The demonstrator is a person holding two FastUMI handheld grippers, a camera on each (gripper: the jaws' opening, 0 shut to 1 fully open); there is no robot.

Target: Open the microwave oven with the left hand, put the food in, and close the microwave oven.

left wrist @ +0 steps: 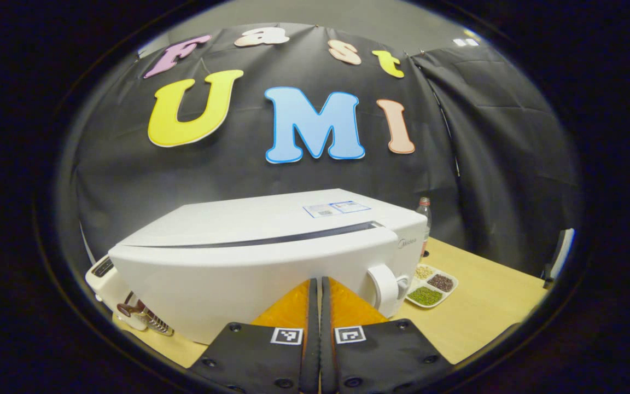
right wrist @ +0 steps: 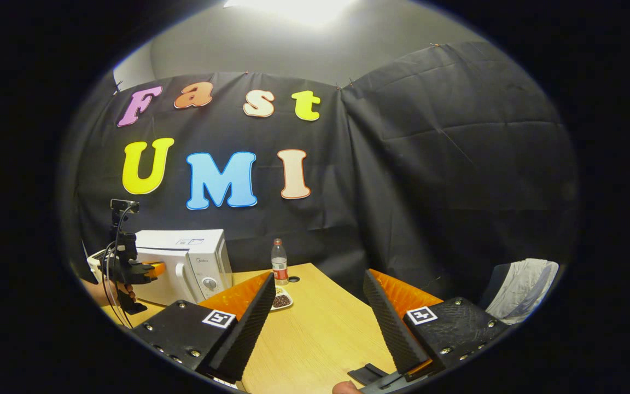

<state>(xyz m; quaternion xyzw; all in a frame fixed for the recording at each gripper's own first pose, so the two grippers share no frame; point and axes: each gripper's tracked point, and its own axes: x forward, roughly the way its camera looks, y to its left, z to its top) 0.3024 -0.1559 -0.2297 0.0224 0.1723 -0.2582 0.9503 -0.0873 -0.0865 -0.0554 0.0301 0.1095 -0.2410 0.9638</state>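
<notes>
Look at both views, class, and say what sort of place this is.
Probably a staged recording booth, not a real kitchen: black cloth hangs as the wall behind a wooden table that holds a white microwave, a bottle and a divided dish of food.

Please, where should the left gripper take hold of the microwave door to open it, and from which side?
Judging by shape, grip the white handle protruding from the microwave door's right edge, beside the dial. The left gripper, fingers now together, would probably open, straddle it from the front, then pull toward itself.
</notes>
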